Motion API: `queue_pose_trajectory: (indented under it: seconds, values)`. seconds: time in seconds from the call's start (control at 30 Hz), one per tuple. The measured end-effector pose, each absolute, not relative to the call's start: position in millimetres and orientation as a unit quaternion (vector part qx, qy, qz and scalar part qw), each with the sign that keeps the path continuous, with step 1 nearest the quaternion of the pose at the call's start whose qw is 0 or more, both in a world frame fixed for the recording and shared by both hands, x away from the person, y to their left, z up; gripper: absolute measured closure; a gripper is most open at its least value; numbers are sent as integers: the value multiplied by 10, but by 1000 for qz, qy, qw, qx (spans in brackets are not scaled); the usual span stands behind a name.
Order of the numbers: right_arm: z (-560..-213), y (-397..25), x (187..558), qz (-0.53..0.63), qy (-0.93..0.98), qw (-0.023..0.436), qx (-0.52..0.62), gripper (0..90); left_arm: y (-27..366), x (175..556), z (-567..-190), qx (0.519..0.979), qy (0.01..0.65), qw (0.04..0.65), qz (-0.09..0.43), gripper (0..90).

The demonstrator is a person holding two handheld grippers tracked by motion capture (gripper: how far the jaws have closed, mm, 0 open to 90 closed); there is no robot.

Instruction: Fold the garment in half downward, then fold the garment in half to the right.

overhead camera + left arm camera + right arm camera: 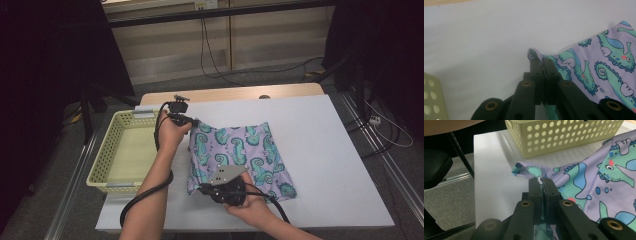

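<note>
- The right claw (204,189) works near the bench's (330,150) front edge, its jaws pressed together on the near left corner of a lilac cloth with a seahorse print (245,150).
- The cloth lies around the middle of the white bench, that corner raised off the surface.
- Farther back, the left claw (192,121) pinches the cloth's far left corner.
- A pale yellow perforated basket (102,172) sits along the bench's left edge, just beside the cloth.

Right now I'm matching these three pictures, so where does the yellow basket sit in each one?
High view: the yellow basket sits at left, beside the seahorse cloth.
Left gripper view: one perforated corner at bottom left.
Right gripper view: across the top, behind the cloth.
Shared landmark: the seahorse cloth, pinched by both grippers.
</note>
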State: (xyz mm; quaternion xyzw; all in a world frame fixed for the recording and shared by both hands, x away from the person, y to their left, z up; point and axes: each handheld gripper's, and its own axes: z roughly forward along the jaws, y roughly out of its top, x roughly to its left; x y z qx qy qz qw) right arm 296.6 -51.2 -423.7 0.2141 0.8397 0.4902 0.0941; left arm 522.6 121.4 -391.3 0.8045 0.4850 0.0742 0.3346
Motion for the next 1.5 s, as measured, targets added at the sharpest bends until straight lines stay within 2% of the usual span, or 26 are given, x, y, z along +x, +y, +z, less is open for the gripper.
queue_pose_trajectory:
  seconds: [1.5]
  values:
    - [-4148,-328,2994,507,831,96,210,873,1422,5239,-3697,800,492,331,88,884]
